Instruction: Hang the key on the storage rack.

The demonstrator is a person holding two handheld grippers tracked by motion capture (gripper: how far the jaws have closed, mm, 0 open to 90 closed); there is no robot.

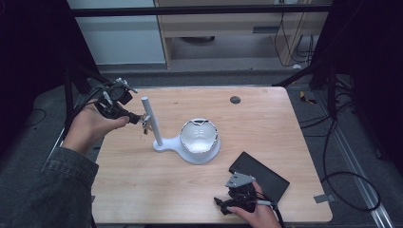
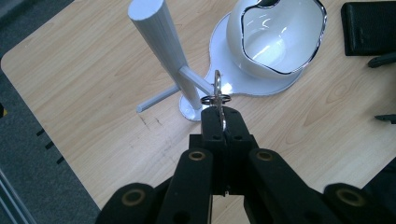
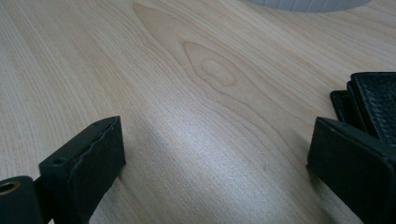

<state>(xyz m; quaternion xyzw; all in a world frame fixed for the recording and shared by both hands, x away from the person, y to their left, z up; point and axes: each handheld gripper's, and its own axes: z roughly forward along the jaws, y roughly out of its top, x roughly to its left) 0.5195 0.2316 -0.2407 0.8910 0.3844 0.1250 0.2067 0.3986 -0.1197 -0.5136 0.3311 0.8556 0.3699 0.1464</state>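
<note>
A white stand (image 1: 153, 124) rises from a flat base that also carries a white bowl (image 1: 199, 135) with a dark wavy rim. My left gripper (image 1: 141, 118) is shut on a metal key (image 2: 217, 87) with a small ring (image 2: 215, 99), held right at the tip of the short side peg (image 2: 195, 80) of the stand's post (image 2: 161, 44). Whether the ring is over the peg I cannot tell. My right gripper (image 1: 222, 205) rests low at the table's front edge, its jaws wide apart with nothing between them (image 3: 217, 140), beside a black wallet (image 1: 261, 174).
The wooden table (image 1: 275, 123) has a small dark round mark (image 1: 235, 99) near its far edge. A second thin peg (image 2: 156, 100) sticks out of the post on the other side. The wallet's (image 3: 376, 100) edge lies just past my right gripper's right jaw.
</note>
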